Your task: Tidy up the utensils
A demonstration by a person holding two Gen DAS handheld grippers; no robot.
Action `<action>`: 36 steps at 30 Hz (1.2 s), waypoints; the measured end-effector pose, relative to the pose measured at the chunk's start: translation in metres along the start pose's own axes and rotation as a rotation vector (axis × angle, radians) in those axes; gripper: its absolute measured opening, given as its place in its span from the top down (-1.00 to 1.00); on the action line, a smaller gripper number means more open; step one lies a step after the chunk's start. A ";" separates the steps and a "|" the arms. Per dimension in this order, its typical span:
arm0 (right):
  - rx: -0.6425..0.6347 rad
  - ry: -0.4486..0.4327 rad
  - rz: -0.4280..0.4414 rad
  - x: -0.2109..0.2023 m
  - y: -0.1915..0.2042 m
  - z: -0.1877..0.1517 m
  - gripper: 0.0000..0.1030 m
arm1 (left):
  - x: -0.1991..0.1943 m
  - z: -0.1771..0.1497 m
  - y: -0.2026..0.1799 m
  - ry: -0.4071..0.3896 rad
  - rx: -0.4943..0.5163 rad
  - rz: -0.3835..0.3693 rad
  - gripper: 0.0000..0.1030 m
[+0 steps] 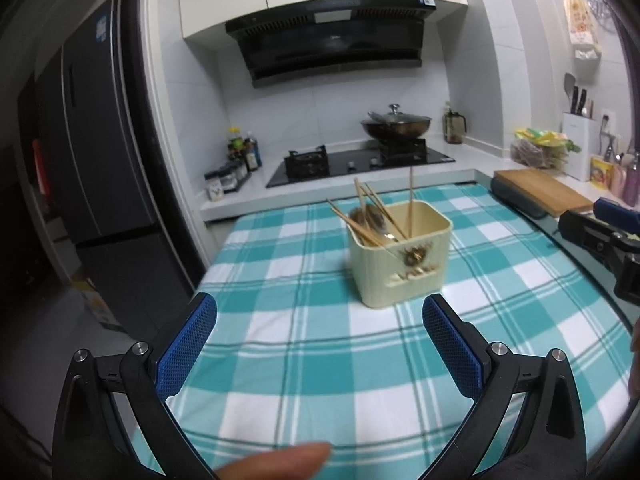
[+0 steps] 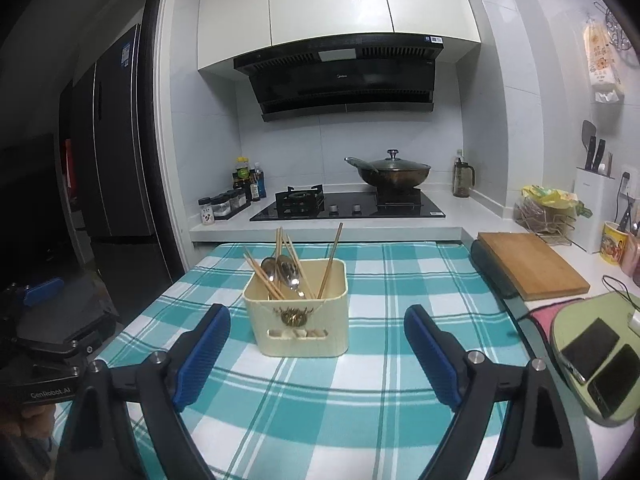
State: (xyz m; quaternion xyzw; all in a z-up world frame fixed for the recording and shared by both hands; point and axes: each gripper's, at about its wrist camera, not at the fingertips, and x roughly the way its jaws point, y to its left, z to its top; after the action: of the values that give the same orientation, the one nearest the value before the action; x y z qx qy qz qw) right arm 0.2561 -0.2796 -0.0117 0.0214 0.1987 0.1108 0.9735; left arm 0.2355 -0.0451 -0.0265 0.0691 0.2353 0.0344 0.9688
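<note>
Chopsticks (image 2: 280, 268) and spoons (image 2: 286, 272) stand in cream holder (image 2: 298, 320), frame centre, on checked cloth (image 2: 360, 400). Left gripper (image 1: 320, 354) and right gripper (image 2: 316, 360): jaws wide apart, empty.

Left gripper (image 1: 319, 346): black angular linkage arms showing silver round pivot screws; fingers (image 1: 187, 346) wearing blue pads with fine dotted texture. Right gripper (image 2: 317, 354): same black frame carrying silver screws, blue ribbed pads on fingers (image 2: 431, 354). Left unit's black body, seen from right wrist view, bearing white "GenRobot.AI" lettering and blue part near top.
</note>
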 end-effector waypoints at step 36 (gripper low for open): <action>-0.095 0.104 -0.049 -0.063 0.062 0.001 -1.00 | -0.044 0.001 0.025 0.051 -0.119 -0.031 -1.00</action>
State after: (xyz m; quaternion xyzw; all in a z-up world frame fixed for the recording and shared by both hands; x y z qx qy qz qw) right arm 0.1868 -0.2329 0.0183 -0.0356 0.2442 0.0975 0.9642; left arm 0.1958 -0.0250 -0.0021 0.0068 0.2587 0.0349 0.9653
